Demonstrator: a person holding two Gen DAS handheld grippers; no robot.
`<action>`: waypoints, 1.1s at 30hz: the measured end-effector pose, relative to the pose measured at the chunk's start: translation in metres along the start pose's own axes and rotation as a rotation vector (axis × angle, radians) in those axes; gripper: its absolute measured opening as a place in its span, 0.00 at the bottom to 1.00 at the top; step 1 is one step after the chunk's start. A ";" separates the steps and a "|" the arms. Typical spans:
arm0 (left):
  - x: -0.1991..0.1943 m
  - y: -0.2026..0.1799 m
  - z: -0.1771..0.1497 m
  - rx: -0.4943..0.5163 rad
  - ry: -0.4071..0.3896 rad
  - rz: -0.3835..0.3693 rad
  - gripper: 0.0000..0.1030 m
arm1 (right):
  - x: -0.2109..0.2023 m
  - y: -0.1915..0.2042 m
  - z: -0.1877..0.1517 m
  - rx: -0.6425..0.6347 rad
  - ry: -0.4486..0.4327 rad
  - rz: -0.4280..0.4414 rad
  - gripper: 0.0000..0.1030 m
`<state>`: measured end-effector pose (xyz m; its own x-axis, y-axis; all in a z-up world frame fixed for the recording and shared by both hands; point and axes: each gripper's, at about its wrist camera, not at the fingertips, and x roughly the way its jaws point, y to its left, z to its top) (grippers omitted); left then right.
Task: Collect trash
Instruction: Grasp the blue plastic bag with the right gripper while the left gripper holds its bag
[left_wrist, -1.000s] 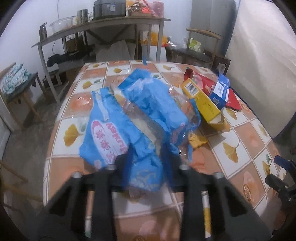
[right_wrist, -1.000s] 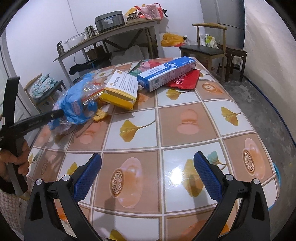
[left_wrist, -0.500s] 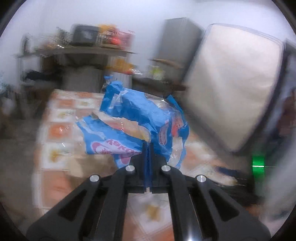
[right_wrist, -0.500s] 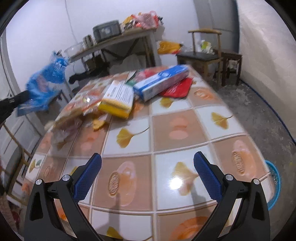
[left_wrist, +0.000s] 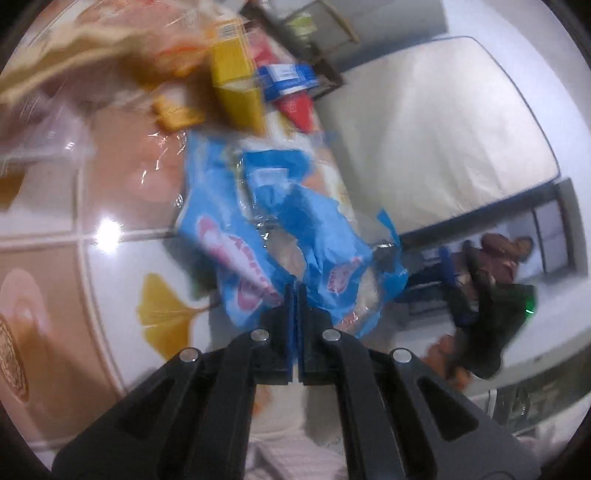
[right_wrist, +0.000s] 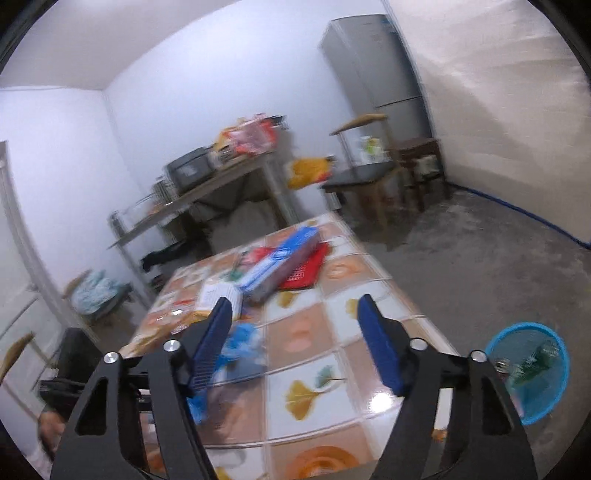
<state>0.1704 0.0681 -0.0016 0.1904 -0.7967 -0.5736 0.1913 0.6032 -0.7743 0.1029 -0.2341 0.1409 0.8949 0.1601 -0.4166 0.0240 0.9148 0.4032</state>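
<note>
Left wrist view: the left hand-held gripper (left_wrist: 294, 295) has its jaws pressed together on a fold of the blue plastic wrapper (left_wrist: 295, 236), with only a thin sliver of blue film between the pads. The wrapper is crumpled and partly transparent, with pink-and-white lettering, and it hangs over the tiled surface (left_wrist: 110, 192). Beyond the wrapper on that surface lie a yellow box (left_wrist: 236, 81), a blue-and-white box (left_wrist: 288, 75) and a red packet (left_wrist: 297, 107), grouped close together; a small yellow scrap (left_wrist: 177, 110) lies just beside the yellow box. Much of this part of the view is motion-blurred. A pale mattress (left_wrist: 436, 136) leans upright off the surface's edge, to the right of the wrapper.

Right wrist view: the right hand-held gripper (right_wrist: 295, 332) is spread wide and holds nothing, its blue pads (right_wrist: 376, 343) well apart above the tiled surface (right_wrist: 317, 369). The blue plastic wrapper (right_wrist: 240, 343) shows blurred beside the gripper's left finger. Farther along the surface sit the blue-and-white box (right_wrist: 280, 262), resting partly on the red packet (right_wrist: 306, 269). A blue bin (right_wrist: 532, 369) stands on the floor beside the near corner of the surface, with green litter inside. A metal shelf table (right_wrist: 207, 199) and a refrigerator (right_wrist: 373, 70) stand against the far wall.
</note>
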 end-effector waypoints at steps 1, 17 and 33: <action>0.001 0.002 0.000 0.002 -0.002 0.009 0.00 | 0.008 0.009 0.000 -0.023 0.026 0.031 0.55; -0.001 -0.018 -0.029 0.280 -0.047 0.216 0.16 | 0.170 0.071 -0.069 -0.095 0.616 0.161 0.14; -0.007 -0.034 -0.001 0.475 -0.206 0.468 0.69 | 0.161 0.045 -0.067 0.024 0.622 0.159 0.14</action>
<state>0.1617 0.0529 0.0281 0.5258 -0.4537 -0.7195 0.4361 0.8700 -0.2299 0.2177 -0.1425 0.0371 0.4627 0.4847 -0.7423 -0.0715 0.8550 0.5137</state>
